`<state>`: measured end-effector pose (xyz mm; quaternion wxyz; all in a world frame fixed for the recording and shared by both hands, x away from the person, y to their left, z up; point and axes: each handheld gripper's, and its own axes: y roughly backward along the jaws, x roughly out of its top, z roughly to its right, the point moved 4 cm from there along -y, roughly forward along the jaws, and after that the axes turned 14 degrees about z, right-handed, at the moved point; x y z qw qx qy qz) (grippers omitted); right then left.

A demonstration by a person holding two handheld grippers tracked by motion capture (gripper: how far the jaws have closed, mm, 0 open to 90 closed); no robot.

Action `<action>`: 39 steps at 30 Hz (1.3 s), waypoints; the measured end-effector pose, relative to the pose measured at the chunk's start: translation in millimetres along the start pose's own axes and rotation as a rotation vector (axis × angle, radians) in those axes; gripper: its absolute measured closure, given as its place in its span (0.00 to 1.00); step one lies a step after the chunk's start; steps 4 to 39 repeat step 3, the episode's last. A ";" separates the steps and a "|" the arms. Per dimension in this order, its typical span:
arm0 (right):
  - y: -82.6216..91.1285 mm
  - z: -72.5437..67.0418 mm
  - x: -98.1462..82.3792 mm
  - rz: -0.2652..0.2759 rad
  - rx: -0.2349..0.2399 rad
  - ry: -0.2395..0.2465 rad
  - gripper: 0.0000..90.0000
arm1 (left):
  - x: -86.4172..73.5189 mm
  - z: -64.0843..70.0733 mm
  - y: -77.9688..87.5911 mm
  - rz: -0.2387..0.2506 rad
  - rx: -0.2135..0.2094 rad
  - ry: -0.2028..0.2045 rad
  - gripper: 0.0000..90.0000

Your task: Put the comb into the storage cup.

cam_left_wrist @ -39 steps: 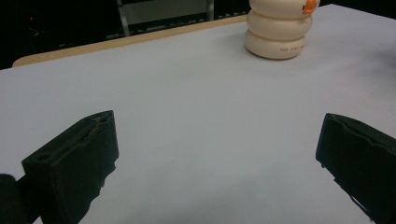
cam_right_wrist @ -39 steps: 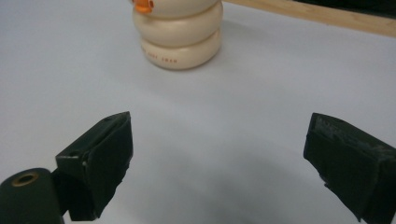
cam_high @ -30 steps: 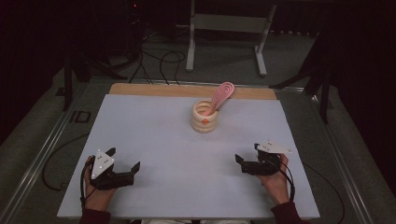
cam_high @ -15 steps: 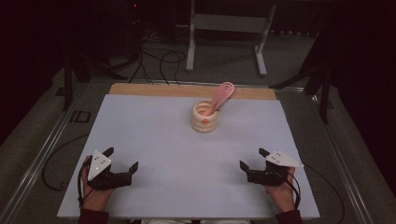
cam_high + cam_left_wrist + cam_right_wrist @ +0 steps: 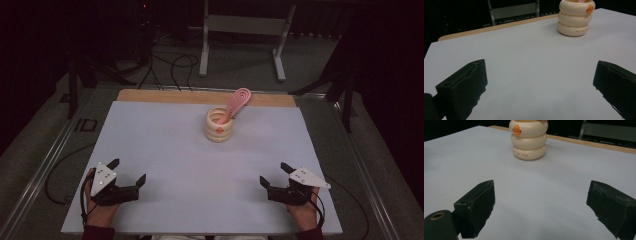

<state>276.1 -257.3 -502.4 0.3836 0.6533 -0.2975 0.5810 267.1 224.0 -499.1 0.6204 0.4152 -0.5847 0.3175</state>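
High view: the left hand-held gripper (image 5: 127, 172) rests low over the near left part of the counter (image 5: 165, 150), held in the person's left hand (image 5: 100, 212). Its jaws stand spread wide with nothing between them. The right hand-held gripper (image 5: 276, 175) sits over the near right part of the counter in the right hand (image 5: 304, 212), jaws likewise spread and empty. Both point forward and slightly inward.

The cream ribbed cup (image 5: 220, 125), formed of three stacked rings with a small orange mark on its upper ring, stands upright well ahead of both hand-held grippers, roughly midway between them and toward the far edge of the counter. A pink looped utensil (image 5: 236, 102) stands in it, leaning over its rim to the far right.

Left gripper view: the cup (image 5: 576, 17) appears ahead and to the right of the open jaws, well apart from them. Right gripper view: the cup (image 5: 529, 139) stands ahead, nearer the left jaw's line, also well apart. Bare counter surface lies between each pair of jaws.
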 end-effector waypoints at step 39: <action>0.3 0.7 -0.3 -0.001 -0.001 0.000 0.09 | -0.2 -0.1 -0.2 -0.001 0.003 -0.001 0.00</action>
